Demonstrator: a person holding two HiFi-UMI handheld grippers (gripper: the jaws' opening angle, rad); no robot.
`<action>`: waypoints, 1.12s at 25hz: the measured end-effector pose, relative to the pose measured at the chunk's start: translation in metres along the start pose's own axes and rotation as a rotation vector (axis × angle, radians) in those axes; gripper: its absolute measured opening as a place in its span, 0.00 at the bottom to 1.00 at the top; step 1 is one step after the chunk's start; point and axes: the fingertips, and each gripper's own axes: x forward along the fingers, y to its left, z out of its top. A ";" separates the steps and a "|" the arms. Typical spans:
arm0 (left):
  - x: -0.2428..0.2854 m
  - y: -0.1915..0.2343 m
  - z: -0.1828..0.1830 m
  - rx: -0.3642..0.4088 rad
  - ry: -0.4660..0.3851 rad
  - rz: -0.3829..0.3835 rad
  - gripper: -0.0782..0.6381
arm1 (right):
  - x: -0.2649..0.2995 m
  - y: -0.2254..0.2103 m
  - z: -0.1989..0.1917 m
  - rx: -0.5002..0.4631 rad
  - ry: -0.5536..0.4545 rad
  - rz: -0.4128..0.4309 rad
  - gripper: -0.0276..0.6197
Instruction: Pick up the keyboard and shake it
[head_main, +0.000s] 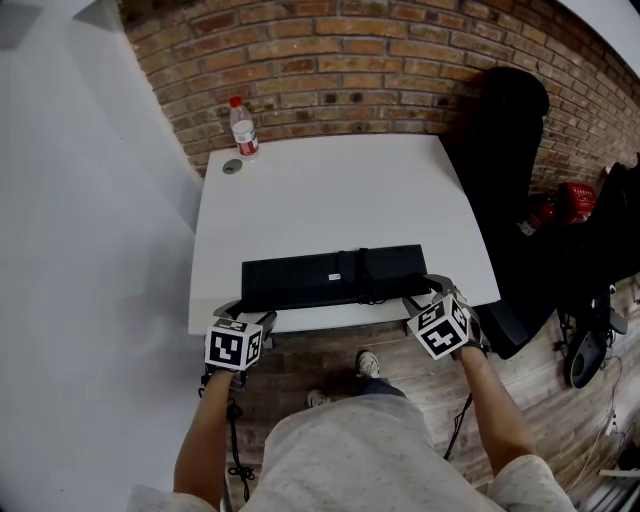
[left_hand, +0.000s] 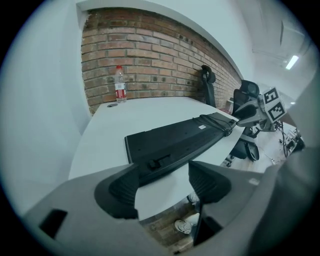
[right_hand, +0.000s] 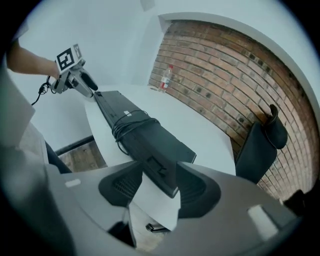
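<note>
Grab step: keyboard (head_main: 335, 278) not lifted yet
The left hand-held gripper (left_hand: 165, 182) gapes wide at the keyboard's left end, the right hand-held gripper (right_hand: 159, 187) straddles its right end, neither pinching; it lies flat by the worktop's (head_main: 330, 190) near edge. Next we'd squeeze both ends, then lift.

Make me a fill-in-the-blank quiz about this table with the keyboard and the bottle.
The black keyboard lies on the white ____.
A ____ is wound around its middle.
The water bottle stands near the ____ wall.
Missing: table; cable; brick.
</note>
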 end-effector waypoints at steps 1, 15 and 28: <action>-0.002 -0.002 0.003 0.000 -0.013 -0.003 0.54 | -0.003 0.002 0.006 0.016 -0.014 -0.001 0.38; -0.038 -0.046 0.084 0.010 -0.276 -0.049 0.34 | -0.044 0.011 0.078 0.203 -0.229 -0.025 0.23; -0.056 -0.059 0.106 0.015 -0.383 -0.031 0.11 | -0.073 0.012 0.107 0.374 -0.373 -0.021 0.06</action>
